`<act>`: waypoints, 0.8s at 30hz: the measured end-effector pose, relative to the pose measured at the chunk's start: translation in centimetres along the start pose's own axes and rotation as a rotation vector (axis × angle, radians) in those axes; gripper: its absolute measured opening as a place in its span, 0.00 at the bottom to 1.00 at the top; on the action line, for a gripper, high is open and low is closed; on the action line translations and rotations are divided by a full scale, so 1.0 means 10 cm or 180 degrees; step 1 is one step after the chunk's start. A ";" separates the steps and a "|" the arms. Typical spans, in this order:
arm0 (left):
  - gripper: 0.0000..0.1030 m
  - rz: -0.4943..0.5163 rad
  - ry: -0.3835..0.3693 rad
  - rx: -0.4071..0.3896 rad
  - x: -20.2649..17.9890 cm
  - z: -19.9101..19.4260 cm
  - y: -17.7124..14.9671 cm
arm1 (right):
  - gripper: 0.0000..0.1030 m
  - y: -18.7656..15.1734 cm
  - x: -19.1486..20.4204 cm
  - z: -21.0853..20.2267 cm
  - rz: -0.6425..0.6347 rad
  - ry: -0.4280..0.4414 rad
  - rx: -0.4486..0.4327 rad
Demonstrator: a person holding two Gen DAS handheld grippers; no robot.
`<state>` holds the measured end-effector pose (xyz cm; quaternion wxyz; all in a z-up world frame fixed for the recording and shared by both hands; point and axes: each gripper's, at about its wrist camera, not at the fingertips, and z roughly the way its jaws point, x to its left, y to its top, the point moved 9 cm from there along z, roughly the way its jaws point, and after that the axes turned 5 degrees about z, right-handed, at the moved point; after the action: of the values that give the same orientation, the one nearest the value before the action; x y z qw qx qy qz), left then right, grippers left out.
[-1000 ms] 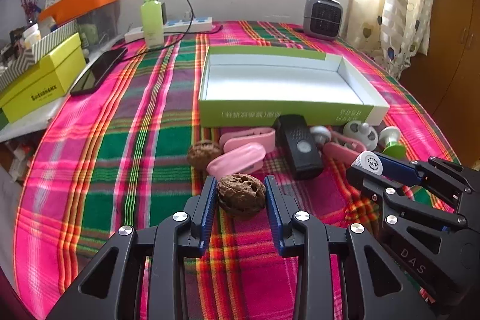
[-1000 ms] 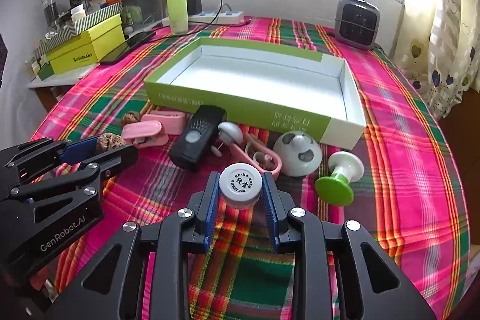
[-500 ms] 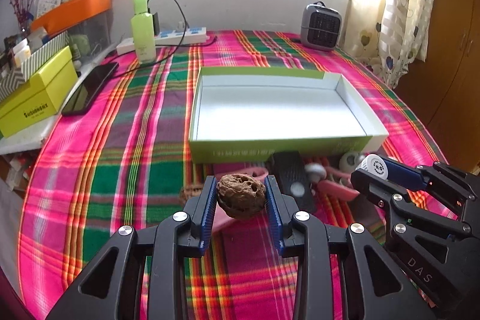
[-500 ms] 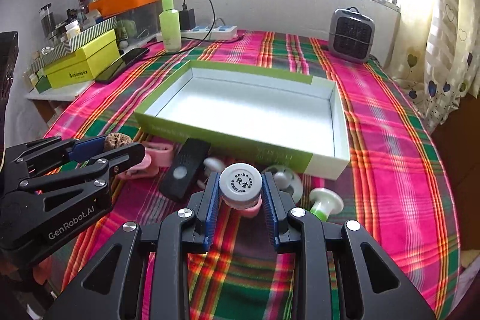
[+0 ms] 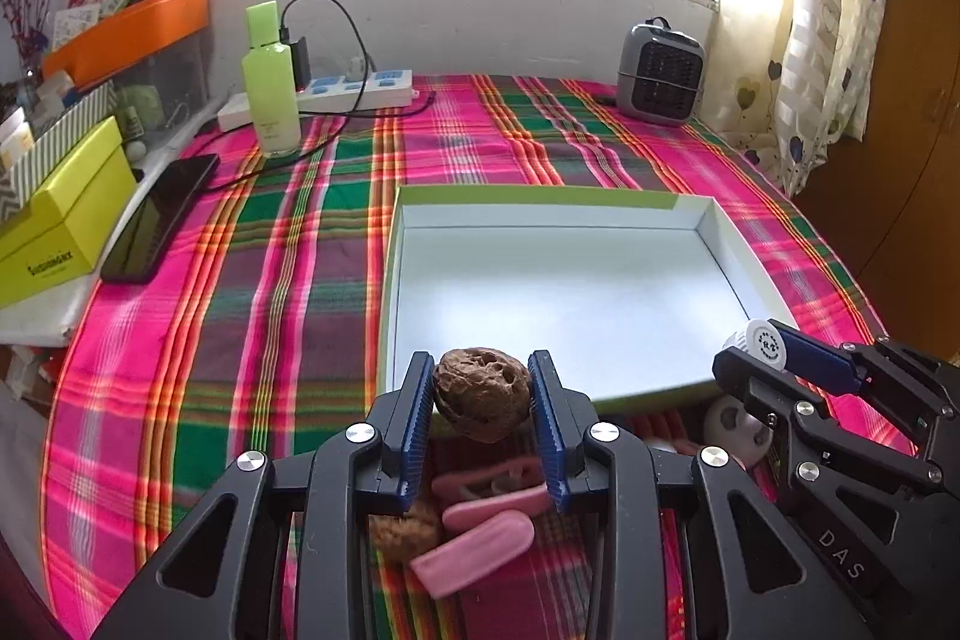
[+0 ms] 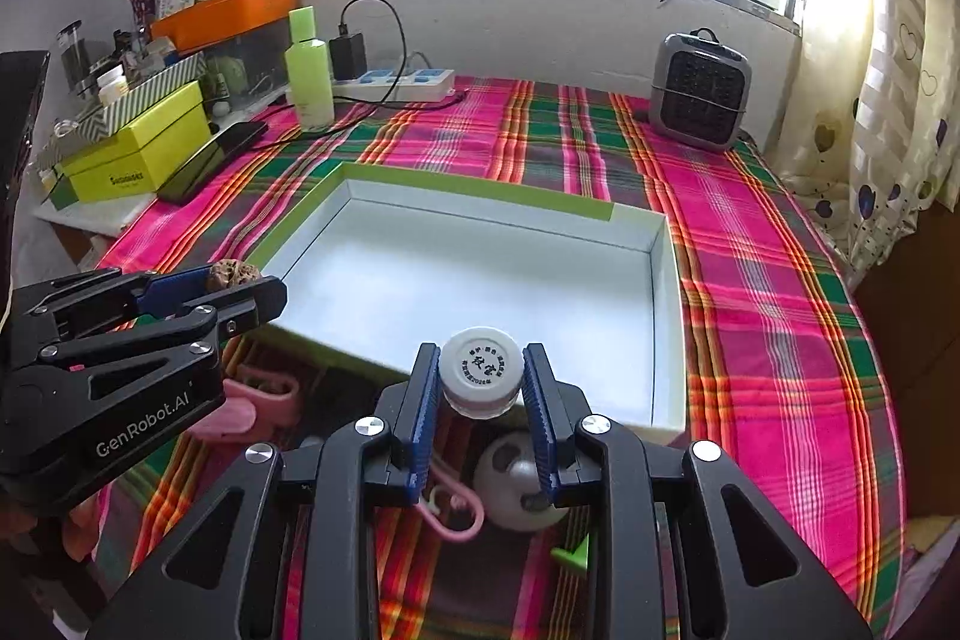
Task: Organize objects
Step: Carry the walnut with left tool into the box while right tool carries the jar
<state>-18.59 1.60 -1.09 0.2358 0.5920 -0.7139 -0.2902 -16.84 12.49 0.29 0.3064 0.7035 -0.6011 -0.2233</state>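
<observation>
My left gripper (image 5: 482,394) is shut on a brown walnut (image 5: 482,393), held above the near rim of the green-edged white box (image 5: 564,292). My right gripper (image 6: 481,381) is shut on a small white-capped jar (image 6: 480,370), also lifted over the box's (image 6: 480,280) near wall. Each gripper shows in the other view: the right gripper (image 5: 757,343) with the jar at the right, the left gripper (image 6: 240,280) with the walnut at the left. Below on the plaid cloth lie a second walnut (image 5: 403,531), pink clips (image 5: 480,532), a pink hook (image 6: 453,514) and a white round toy (image 6: 517,481).
A grey heater (image 6: 699,91) stands at the back right. At the back left are a green bottle (image 5: 271,82), a power strip (image 5: 336,91) with a cable, a black phone (image 5: 159,217) and a yellow-green box (image 5: 60,226). The box's inside holds nothing.
Both grippers have risen and moved forward from the cluster of small objects toward the box, each carrying its object; the box now lies directly beneath and ahead.
</observation>
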 end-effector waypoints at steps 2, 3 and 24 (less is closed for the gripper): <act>0.29 -0.0001 -0.0009 0.0004 0.01 0.06 0.06 | 0.28 0.05 -0.02 0.04 0.0016 -0.0016 -0.0004; 0.29 -0.0006 -0.0011 0.0008 0.02 0.09 0.09 | 0.28 0.09 -0.03 0.08 0.0031 -0.0024 -0.0003; 0.29 0.0104 -0.0063 0.0190 0.09 0.77 0.51 | 0.28 0.47 -0.20 0.84 0.0150 -0.0003 0.0296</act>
<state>-27.63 2.42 -3.11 0.2156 0.5842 -0.7342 -0.2707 -26.28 12.70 -2.53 0.2782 0.7025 -0.6274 -0.1882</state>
